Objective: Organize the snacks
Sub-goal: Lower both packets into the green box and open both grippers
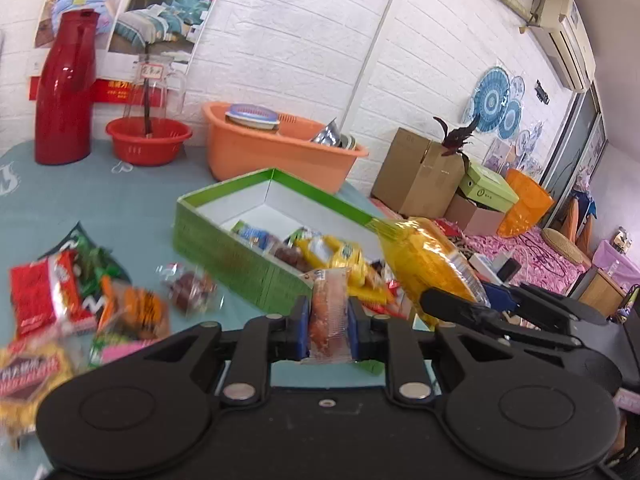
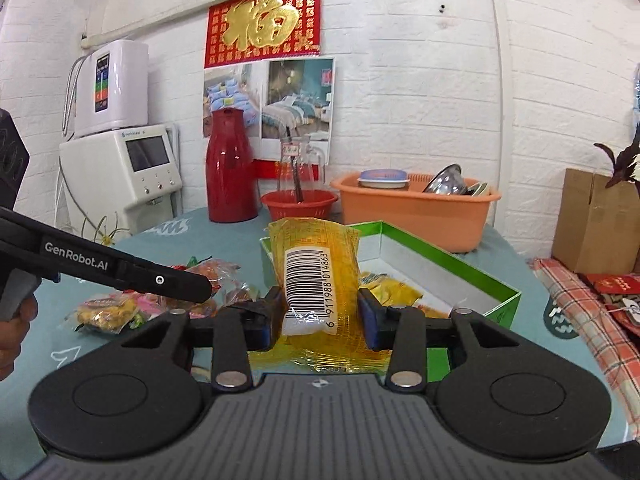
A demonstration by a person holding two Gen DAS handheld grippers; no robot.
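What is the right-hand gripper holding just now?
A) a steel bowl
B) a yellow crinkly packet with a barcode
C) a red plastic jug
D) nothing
B: the right gripper has its jaws closed on the yellow crinkly packet with a barcode, above the green cardboard box.

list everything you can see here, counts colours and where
green box: 1, green outside, white inside, open on table, snacks inside
loose snacks: several, mixed colours, on table left of box
yellow packet: 1, yellow, barcode label, in right gripper
orange packet: 1, clear wrap, in left gripper
red jug: 1, by wall
red basin: 1, beside jug
orange tub: 1, behind box
left gripper: shut on orange packet
right gripper: shut on yellow packet
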